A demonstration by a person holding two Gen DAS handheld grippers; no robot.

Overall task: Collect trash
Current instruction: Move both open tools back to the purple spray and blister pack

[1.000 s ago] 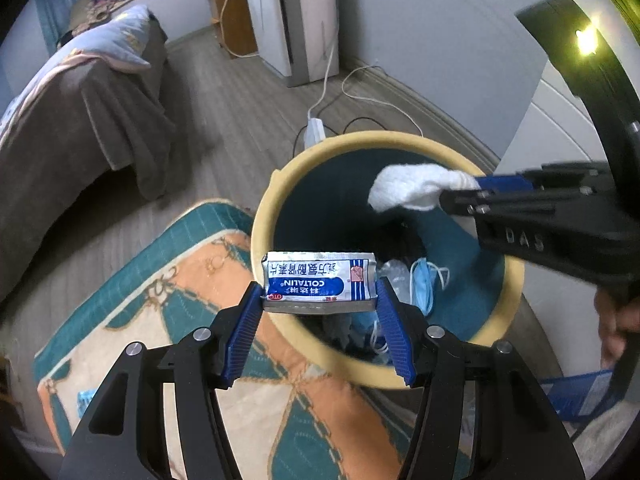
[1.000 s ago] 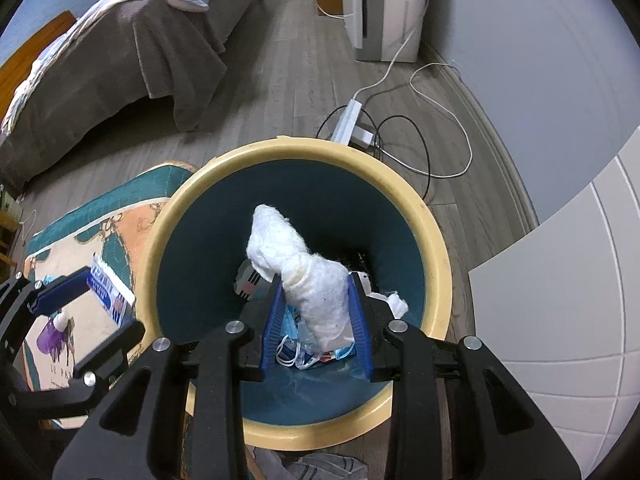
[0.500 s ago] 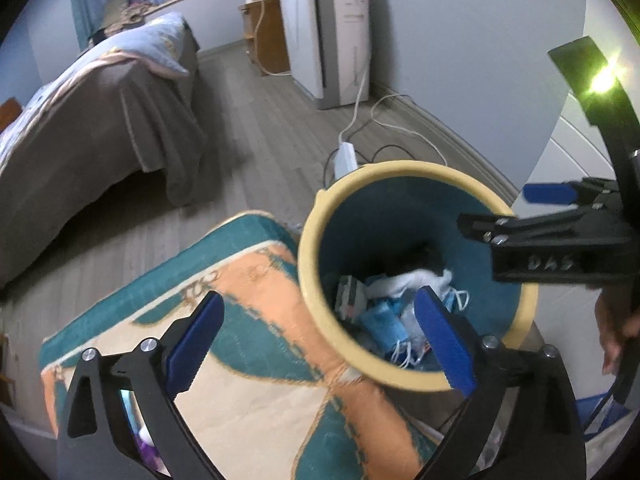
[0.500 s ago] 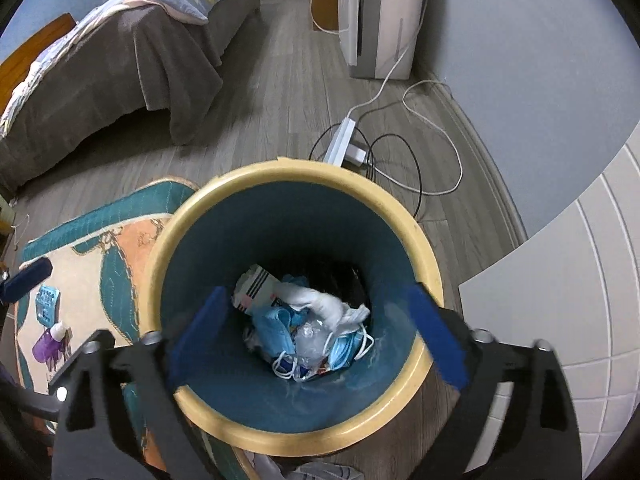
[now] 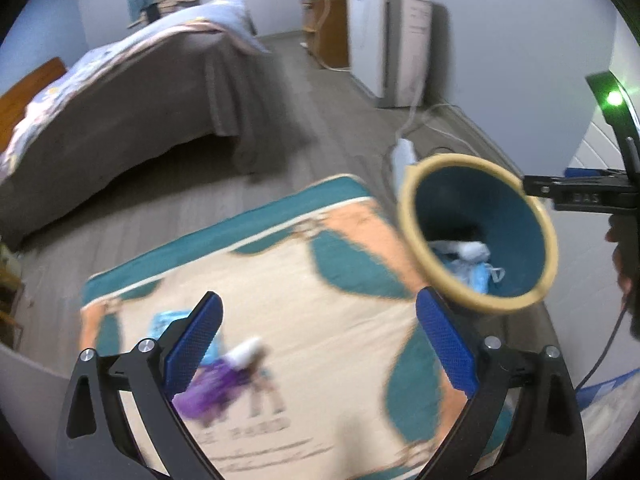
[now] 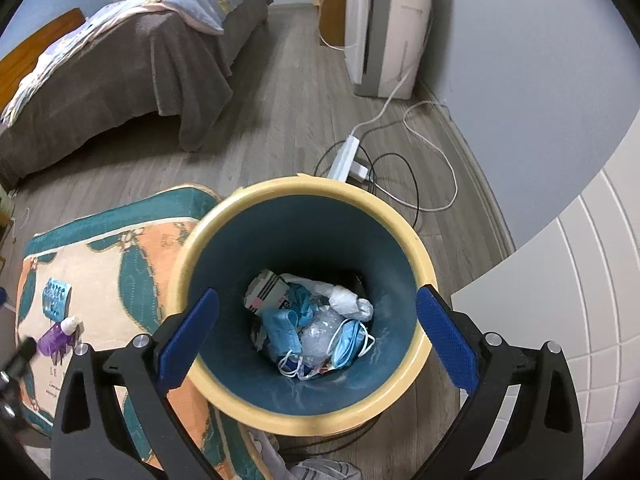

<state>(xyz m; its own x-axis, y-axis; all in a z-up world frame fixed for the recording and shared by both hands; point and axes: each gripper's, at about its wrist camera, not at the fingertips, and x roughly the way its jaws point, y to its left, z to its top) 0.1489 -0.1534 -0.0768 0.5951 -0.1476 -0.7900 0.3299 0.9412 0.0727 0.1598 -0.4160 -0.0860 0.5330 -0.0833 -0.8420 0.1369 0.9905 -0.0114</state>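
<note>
The yellow-rimmed teal bin (image 6: 420, 248) stands below my right gripper (image 6: 316, 336), which is open and empty above it. Inside lie a white tissue wad (image 6: 350, 300), a small box (image 6: 266, 292) and blue masks (image 6: 348, 344). My left gripper (image 5: 318, 344) is open and empty over the patterned rug (image 5: 320, 300), left of the bin (image 5: 408, 220). On the rug lie a purple bottle with a white cap (image 5: 224, 384) (image 6: 56, 334) and a blue blister pack (image 5: 166, 320) (image 6: 56, 298).
A bed with a grey cover (image 6: 120, 68) fills the left. A white appliance (image 6: 388, 28) stands by the far wall, with a power strip and cables (image 6: 348, 156) on the wood floor behind the bin. A white tiled cabinet (image 6: 580, 300) is at the right.
Both grippers opened and dropped their loads, the box and the tissue wad, into the bin. My left gripper has since swung left over the rug.
</note>
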